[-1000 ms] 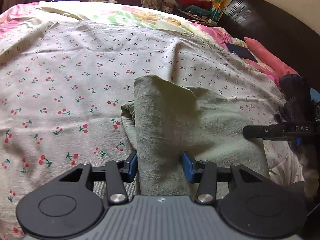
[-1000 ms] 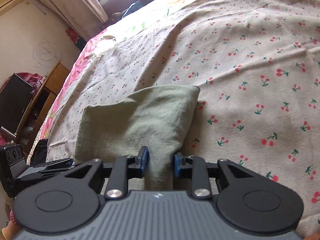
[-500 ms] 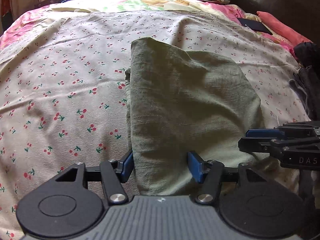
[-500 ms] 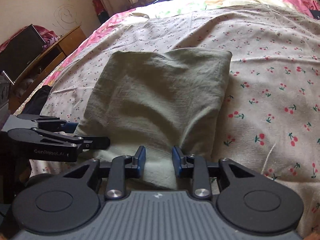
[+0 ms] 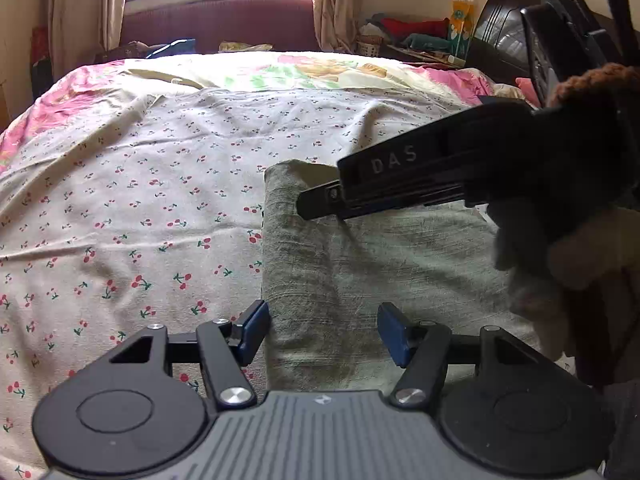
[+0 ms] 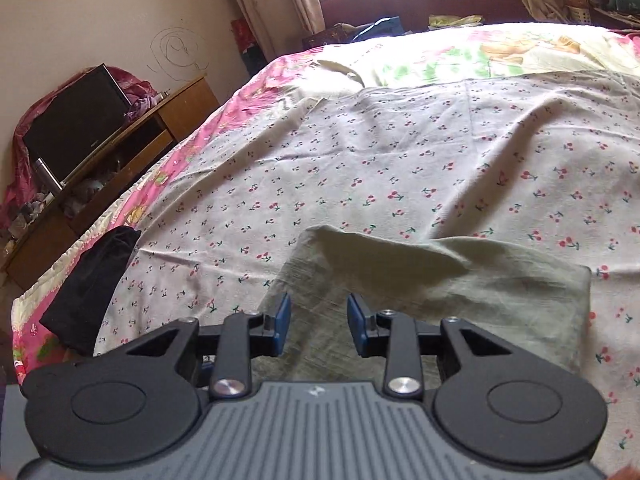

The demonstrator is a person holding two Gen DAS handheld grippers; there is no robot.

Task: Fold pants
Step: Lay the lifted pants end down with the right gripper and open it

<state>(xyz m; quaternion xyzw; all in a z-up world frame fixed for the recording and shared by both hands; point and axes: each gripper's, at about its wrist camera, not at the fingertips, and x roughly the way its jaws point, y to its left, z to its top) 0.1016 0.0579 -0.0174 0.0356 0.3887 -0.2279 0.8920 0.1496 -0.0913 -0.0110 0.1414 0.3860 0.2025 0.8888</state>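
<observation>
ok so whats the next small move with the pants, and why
Probably lift both grippers clear. The green pants already lie folded in a compact rectangle on the cherry-print sheet, and the left gripper and right gripper both hang open, holding no cloth, so little seems left beyond flattening the raised far edge.

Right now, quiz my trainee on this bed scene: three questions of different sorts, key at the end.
1. True or false: the left gripper has its jaws clamped on the folded sage-green cloth pants.
2. Multiple choice: the pants lie on (A) a bare wooden floor, (B) a white cherry-print bedsheet, (C) a glass desk.
3. Fill in: in the right wrist view, a ____ garment lies at the bed's left edge, apart from the pants.

Key
1. False: the jaws stand apart with nothing pinched; the right gripper is open too.
2. B
3. black
</observation>
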